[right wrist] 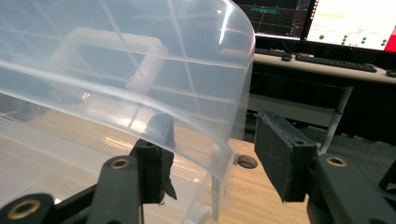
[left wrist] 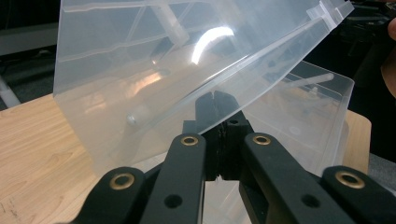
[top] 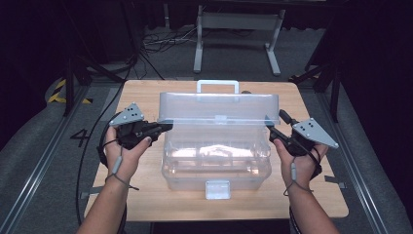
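My left gripper (top: 164,126) is clamped on the left edge of the raised lid (top: 219,107) of the clear box (top: 216,168) mid-table, while my right gripper (top: 271,128) has its jaws apart around the right edge, so that side could slip and twist the lid.

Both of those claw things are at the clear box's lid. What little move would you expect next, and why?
Probably the right gripper closes the rest of the way on the lid. The lid's rim sits between its jaws, which stand apart and do not press it, while the left gripper is already shut on the opposite edge. The lid stands raised over the clear box, so a two-sided hold would steady it.
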Motion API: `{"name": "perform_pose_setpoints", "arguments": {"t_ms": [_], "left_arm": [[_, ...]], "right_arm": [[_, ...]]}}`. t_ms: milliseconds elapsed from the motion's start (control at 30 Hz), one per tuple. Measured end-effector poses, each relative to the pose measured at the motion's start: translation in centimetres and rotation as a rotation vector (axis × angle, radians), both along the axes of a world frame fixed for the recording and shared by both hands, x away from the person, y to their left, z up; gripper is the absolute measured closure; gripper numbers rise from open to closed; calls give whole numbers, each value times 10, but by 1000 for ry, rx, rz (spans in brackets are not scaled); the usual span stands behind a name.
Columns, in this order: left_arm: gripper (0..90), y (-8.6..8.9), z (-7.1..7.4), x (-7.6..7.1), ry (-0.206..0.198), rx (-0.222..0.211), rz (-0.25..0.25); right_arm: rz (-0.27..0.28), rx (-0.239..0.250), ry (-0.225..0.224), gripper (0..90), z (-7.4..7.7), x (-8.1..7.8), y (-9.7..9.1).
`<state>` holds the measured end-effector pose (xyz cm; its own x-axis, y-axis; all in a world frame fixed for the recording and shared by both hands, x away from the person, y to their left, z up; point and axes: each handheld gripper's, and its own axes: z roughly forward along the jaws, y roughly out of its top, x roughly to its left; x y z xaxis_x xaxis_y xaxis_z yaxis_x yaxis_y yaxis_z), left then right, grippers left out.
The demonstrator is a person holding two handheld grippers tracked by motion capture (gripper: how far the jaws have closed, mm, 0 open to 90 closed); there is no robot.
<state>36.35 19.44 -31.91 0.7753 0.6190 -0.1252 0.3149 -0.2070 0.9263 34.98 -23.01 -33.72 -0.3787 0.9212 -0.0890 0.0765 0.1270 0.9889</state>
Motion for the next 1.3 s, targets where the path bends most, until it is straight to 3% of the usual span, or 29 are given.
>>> {"name": "perform_pose_setpoints", "arguments": {"t_ms": [300,500,833,967,1067,1300], "left_arm": [[883,0,0,-1,3,-2,-4],[876,-1,0,0,0,-3,-4],[796,-2,-2,-2,6,17,-12],[778,-3,-2,-4,9,45,-7],[768,1,-1,-7,4,52,6],[777,24,3,-14,7,13,38]], "right_arm": [[3,8,-16,605,3,-2,1],[-17,-12,-22,665,4,-2,1],[-21,-28,7,723,6,-1,-2],[-25,-41,22,736,8,0,-2],[-29,-52,26,742,11,3,-2],[-44,-49,19,753,13,7,0]]}}
